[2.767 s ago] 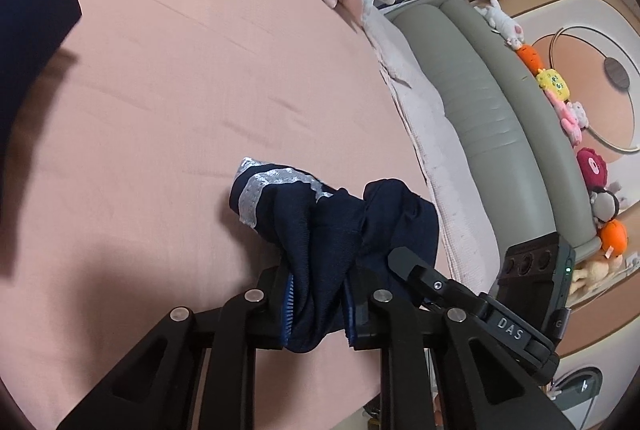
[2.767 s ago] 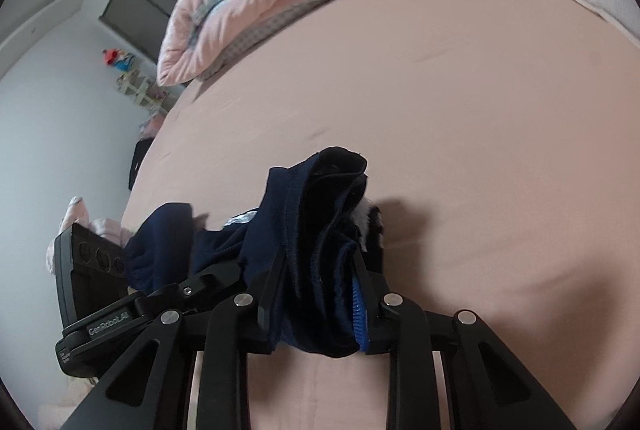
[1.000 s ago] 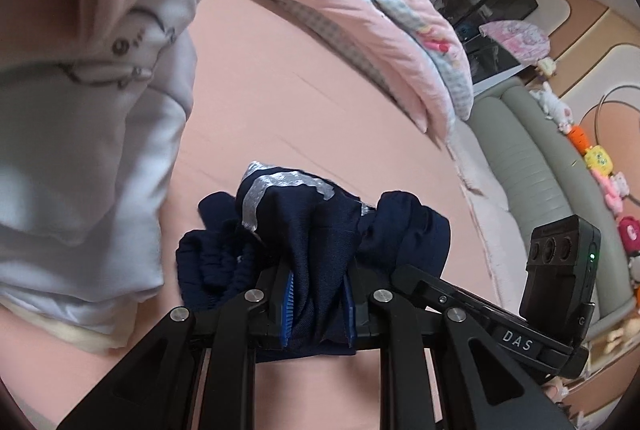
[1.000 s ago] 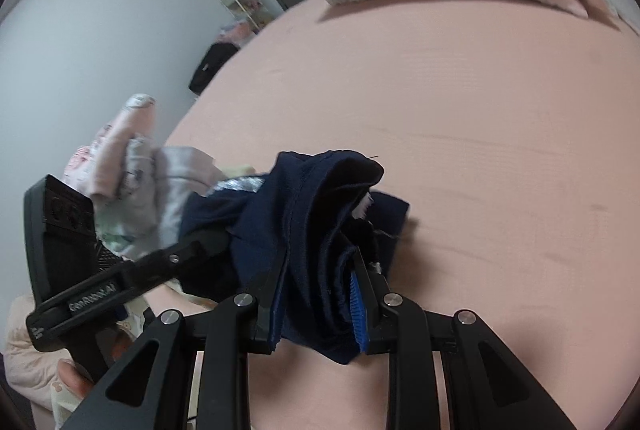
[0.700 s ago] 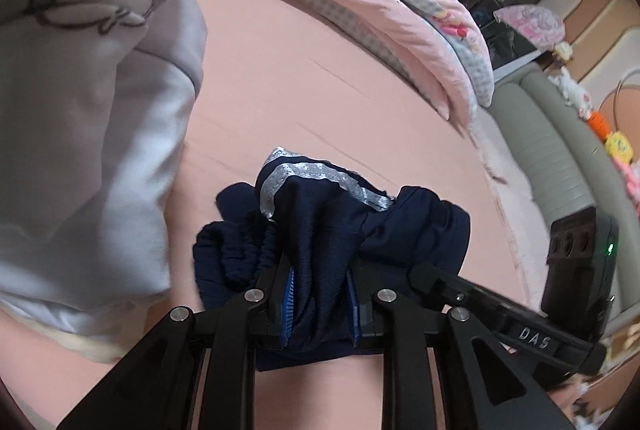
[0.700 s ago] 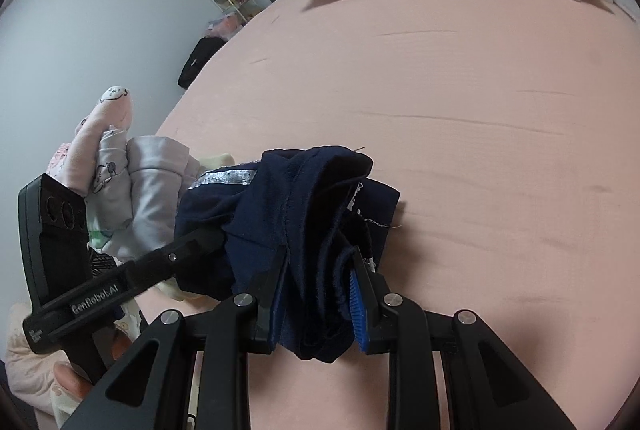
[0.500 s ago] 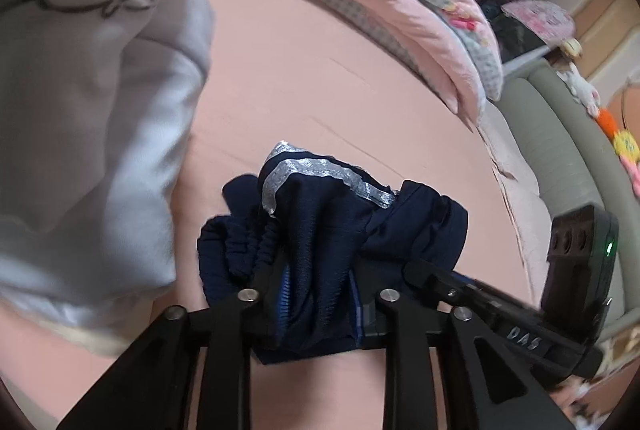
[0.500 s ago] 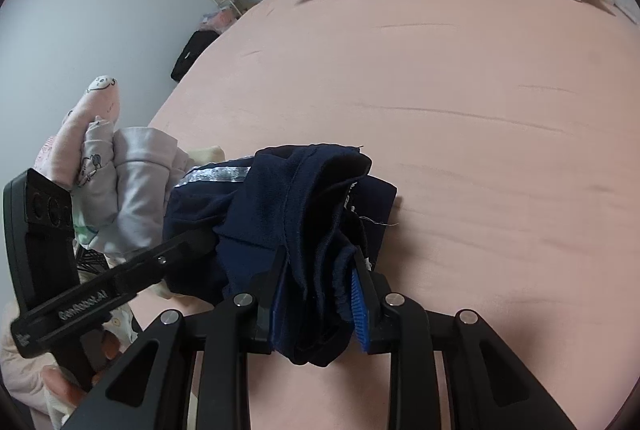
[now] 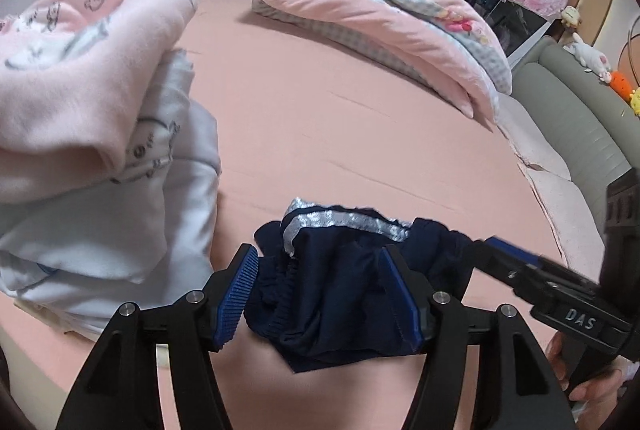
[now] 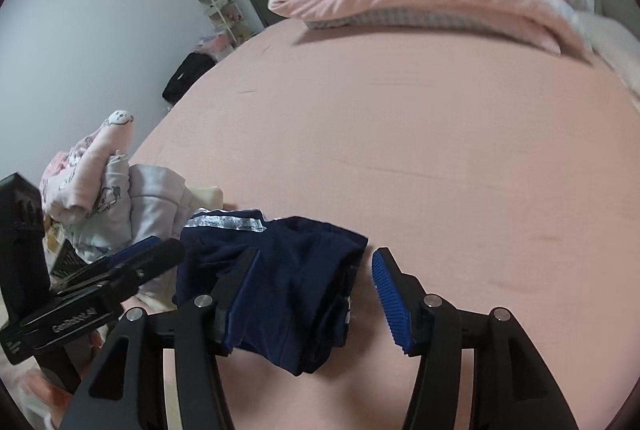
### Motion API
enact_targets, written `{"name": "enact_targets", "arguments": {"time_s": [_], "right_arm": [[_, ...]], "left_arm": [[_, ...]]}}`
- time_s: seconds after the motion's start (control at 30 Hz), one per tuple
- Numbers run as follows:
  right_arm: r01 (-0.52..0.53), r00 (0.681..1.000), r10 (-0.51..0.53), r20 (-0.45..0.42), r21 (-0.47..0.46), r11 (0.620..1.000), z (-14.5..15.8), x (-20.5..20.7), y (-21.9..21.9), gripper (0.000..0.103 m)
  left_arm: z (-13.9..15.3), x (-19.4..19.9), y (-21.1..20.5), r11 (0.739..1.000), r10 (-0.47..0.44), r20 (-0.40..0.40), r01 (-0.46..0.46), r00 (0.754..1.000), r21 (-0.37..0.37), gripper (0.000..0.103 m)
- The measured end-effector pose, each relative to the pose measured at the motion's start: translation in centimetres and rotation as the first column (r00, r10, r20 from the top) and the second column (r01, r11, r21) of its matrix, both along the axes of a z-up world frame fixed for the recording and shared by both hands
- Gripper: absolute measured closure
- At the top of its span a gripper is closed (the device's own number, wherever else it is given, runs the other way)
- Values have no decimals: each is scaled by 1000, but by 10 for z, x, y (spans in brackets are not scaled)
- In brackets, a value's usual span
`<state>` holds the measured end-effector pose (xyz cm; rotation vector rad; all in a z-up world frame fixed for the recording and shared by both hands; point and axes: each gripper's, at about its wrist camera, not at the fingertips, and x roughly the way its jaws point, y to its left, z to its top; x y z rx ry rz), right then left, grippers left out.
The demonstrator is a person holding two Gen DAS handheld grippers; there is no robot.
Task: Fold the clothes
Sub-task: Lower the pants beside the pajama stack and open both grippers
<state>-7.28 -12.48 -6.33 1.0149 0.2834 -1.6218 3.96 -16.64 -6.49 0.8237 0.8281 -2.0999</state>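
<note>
From my left wrist view, the navy garment (image 9: 340, 282) lies bunched on the pink bed sheet (image 9: 340, 126), directly ahead of and between the fingers of my left gripper (image 9: 324, 294). Its long axis runs left to right across the frame, with the silver-striped band (image 9: 340, 224) along its far edge. The jaws are opening: both blue pads stand off the bundle or at most brush its sides, so nothing is pinched, though the cloth sits in the gap. To the near left a stack of folded pale clothes (image 9: 100, 158) sits just beside the garment. A rolled pink quilt (image 9: 380, 18) lies at the far side of the bed. My right gripper (image 9: 516, 258) comes in from the right, its tip at the garment's right end.

From my right wrist view, the same navy garment (image 10: 280, 274) lies ahead and to the left of centre between the fingers of my right gripper (image 10: 312, 298). These jaws are opening too: the right pad is clear of the cloth with bare sheet showing between them, while the left pad lies against the fabric without clamping it. My left gripper (image 10: 132, 262) reaches the garment's left end, next to the pale stack (image 10: 104, 198). I judge both hands equally near, each at one end of the bundle.
</note>
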Motion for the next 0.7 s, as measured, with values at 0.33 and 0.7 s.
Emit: {"name": "enact_targets", "arguments": {"time_s": [0.33, 0.7], "right_arm": [[-75, 983, 69, -171, -32, 997, 3, 18, 2, 73], [-82, 978, 93, -187, 66, 995, -31, 6, -28, 74]], "left_arm": [[-3, -15, 17, 980, -28, 133, 54, 991, -193, 43], [-20, -28, 2, 973, 50, 224, 3, 973, -233, 42]]}}
